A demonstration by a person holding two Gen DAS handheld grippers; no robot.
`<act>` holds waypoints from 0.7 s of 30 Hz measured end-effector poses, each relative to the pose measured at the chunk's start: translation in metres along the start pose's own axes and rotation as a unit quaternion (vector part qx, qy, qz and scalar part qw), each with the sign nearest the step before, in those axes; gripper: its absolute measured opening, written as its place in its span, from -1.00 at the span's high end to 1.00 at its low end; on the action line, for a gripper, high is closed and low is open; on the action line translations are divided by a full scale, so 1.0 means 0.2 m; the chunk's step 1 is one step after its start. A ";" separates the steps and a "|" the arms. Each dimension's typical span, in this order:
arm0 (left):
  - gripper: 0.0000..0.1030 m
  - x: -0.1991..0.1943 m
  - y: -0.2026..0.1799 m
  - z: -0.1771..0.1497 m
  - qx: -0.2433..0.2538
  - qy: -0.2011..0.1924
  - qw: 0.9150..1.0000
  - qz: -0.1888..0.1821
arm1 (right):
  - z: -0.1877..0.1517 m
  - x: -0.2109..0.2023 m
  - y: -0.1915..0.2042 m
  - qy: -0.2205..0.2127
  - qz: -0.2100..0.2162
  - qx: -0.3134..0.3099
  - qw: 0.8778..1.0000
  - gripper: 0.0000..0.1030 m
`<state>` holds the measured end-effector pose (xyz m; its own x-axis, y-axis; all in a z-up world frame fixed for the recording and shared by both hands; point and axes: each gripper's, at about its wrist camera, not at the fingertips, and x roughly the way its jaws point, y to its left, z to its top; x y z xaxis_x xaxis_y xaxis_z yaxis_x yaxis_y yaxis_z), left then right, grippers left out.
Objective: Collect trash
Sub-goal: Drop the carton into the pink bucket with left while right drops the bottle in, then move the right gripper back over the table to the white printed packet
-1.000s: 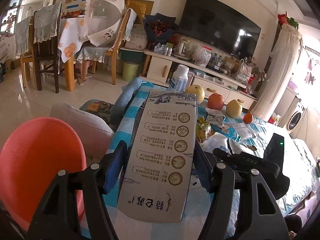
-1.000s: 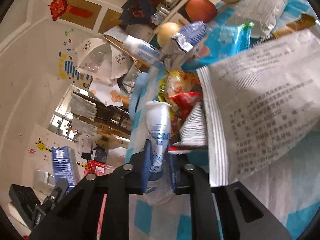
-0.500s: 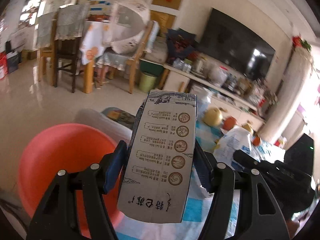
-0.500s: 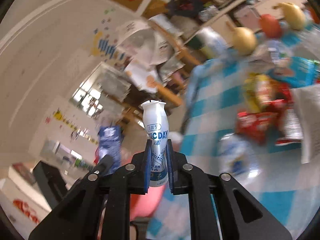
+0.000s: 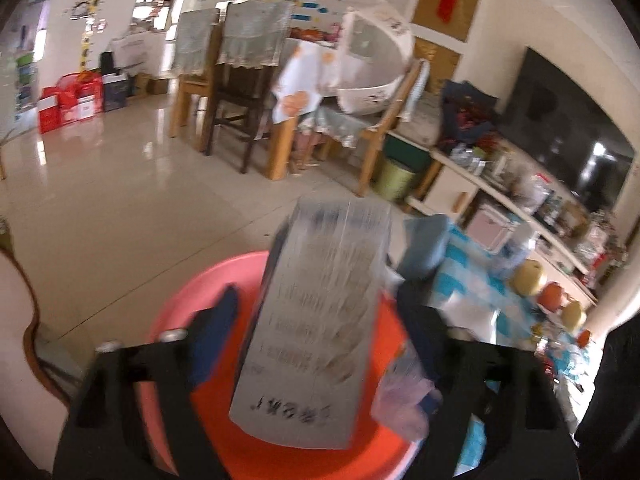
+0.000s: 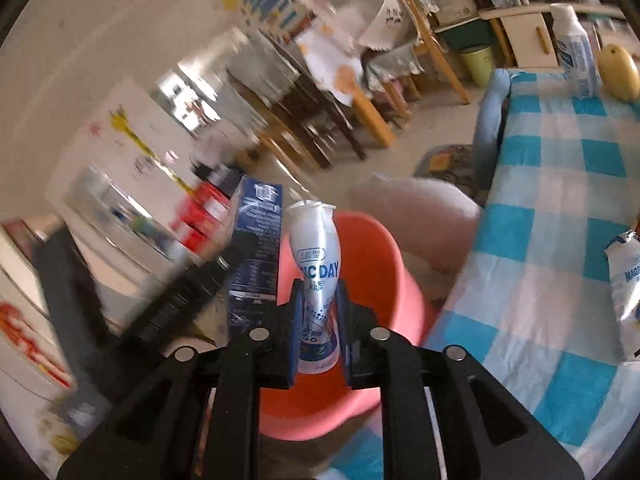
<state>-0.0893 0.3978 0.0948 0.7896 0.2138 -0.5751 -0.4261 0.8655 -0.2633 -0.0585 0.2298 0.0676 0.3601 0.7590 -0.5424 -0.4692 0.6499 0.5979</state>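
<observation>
Over basin (image 5: 180,320), carton (image 5: 316,320) hangs unclamped.

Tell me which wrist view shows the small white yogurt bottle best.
The right wrist view: the yogurt bottle stands sharp and upright between the right gripper pads, over the pink basin, label readable. In the left wrist view I cannot make it out; the blurred milk carton fills the middle.

White squeezed bottle (image 6: 316,280) reading "IC DAY", silver packet (image 6: 626,292) at right on checked cloth reading "MAG", carton (image 5: 316,320) print blurred
</observation>
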 end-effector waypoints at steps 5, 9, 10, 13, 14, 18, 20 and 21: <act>-0.81 -0.02 0.00 0.00 0.029 -0.032 0.999 0.032 | -0.11 -0.11 0.01 -0.035 -0.068 -0.050 0.996 -0.40; -0.83 -0.03 -0.11 -0.03 0.077 -0.041 0.996 0.005 | -0.15 -0.25 -0.05 -0.062 -0.106 -0.065 0.990 -0.63; -0.83 -0.03 -0.15 -0.04 0.088 -0.043 0.995 -0.002 | -0.16 -0.28 -0.06 -0.068 -0.119 -0.071 0.988 -0.65; -0.83 -0.03 -0.24 -0.06 0.117 -0.037 0.992 -0.024 | -0.17 -0.35 -0.09 -0.078 -0.153 -0.087 0.981 -0.71; -0.83 -0.03 -0.26 -0.06 0.121 -0.037 0.992 -0.027 | -0.19 -0.38 -0.10 -0.079 -0.165 -0.093 0.979 -0.72; -0.83 -0.06 -0.35 -0.10 0.148 -0.036 0.987 -0.048 | -0.23 -0.44 -0.15 -0.080 -0.184 -0.103 0.974 -0.72; -0.83 -0.07 -0.39 -0.11 0.158 -0.034 0.985 -0.057 | -0.26 -0.49 -0.17 -0.081 -0.193 -0.109 0.972 -0.73; -0.83 -0.07 -0.42 -0.12 0.163 -0.034 0.984 -0.062 | -0.27 -0.51 -0.18 -0.082 -0.196 -0.111 0.971 -0.73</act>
<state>-0.0761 0.3106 0.1061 0.8591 0.1167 -0.4984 -0.1686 0.9838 -0.0602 -0.1218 0.1274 0.0690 0.6614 0.4624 -0.5905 -0.4254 0.8797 0.2125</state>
